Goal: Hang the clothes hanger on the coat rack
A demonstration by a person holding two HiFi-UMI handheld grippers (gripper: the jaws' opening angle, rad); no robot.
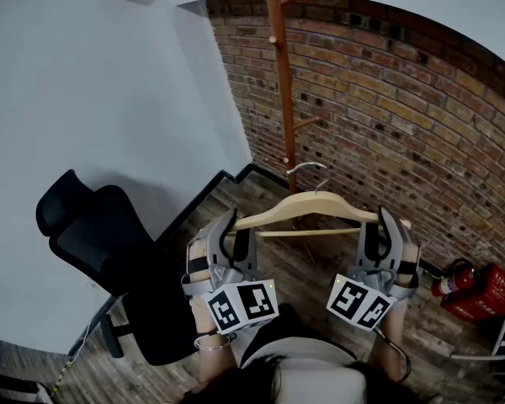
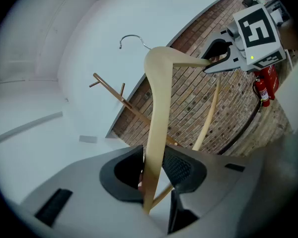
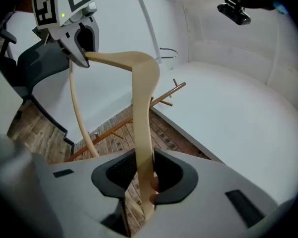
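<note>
I hold a pale wooden clothes hanger (image 1: 307, 209) level in front of me, one end in each gripper. Its metal hook (image 1: 307, 168) points away from me, close to the wooden coat rack (image 1: 279, 66) that stands against the brick wall. My left gripper (image 1: 227, 234) is shut on the hanger's left arm (image 2: 156, 133), which runs between the pads of the left gripper (image 2: 154, 170). My right gripper (image 1: 385, 230) is shut on the right arm (image 3: 141, 113), pinched in the right gripper (image 3: 144, 172). Pegs stick out along the coat rack (image 2: 124, 100) pole.
A black office chair (image 1: 109, 251) stands at my left by the white wall. A red fire extinguisher (image 1: 454, 278) and a red box (image 1: 484, 293) sit on the wooden floor at the right, along the brick wall (image 1: 404, 116).
</note>
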